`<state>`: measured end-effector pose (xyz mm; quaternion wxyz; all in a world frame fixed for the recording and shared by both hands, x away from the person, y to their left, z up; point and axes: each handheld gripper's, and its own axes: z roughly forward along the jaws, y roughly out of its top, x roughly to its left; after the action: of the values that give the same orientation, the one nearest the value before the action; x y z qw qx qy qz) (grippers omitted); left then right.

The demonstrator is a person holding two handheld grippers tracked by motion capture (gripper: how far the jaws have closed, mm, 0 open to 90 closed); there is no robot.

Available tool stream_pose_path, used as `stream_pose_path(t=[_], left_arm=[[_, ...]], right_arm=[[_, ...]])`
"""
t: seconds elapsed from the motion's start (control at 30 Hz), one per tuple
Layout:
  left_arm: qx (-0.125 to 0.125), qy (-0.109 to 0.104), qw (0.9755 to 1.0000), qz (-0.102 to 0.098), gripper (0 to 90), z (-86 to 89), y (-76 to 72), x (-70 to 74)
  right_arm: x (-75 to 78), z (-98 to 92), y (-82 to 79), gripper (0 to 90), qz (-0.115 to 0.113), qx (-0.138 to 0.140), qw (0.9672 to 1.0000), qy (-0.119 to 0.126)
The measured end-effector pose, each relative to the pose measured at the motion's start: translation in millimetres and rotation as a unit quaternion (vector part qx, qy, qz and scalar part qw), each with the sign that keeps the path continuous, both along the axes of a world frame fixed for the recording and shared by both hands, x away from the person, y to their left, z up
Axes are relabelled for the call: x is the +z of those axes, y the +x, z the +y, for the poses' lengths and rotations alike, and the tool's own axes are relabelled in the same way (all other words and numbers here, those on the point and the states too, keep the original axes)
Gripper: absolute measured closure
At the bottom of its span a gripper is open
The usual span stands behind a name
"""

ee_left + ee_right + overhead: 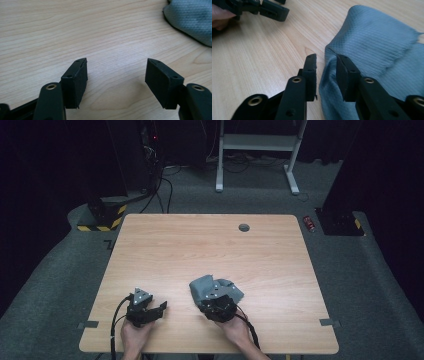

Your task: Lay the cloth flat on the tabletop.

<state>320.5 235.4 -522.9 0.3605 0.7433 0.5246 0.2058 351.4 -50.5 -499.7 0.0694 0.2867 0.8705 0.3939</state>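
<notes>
Item one, nearest: left gripper (161, 307), held low over the bench (165, 245) at its near edge, jaws wide apart with only bare wood between them; idle, just left of the cloth.

Item two: right gripper (325, 65), jaws narrowed around a raised fold at the cloth's edge, a sliver of gap visible; the pinch looked nearly closed rather than firm.

Item three: cloth (201, 286), grey-blue, rumpled in a heap near the bench's front centre, partly under the right gripper.

Item four, farthest: bare benchtop.

Progress, by my judgement: early. Grasp begun; cloth neither spread nor folded. Left gripper had yet to take a corner.
</notes>
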Motion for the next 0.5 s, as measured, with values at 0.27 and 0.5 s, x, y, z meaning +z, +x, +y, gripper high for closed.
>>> stream_pose_path(t=[0.27,0.5], left_arm=[[-0.067,-0.027,0.9974,-0.005,32.9,-38.7,5.3,22.8],[-0.130,0.006,0.9915,0.000,34.5,-88.4,15.3,29.3]], right_arm=[[20.7,-44.2,-3.4,63.8,-0.015,-0.033,0.9988,0.032],[11.4,-71.7,11.2,64.4,-0.005,-0.109,0.9940,0.004]])
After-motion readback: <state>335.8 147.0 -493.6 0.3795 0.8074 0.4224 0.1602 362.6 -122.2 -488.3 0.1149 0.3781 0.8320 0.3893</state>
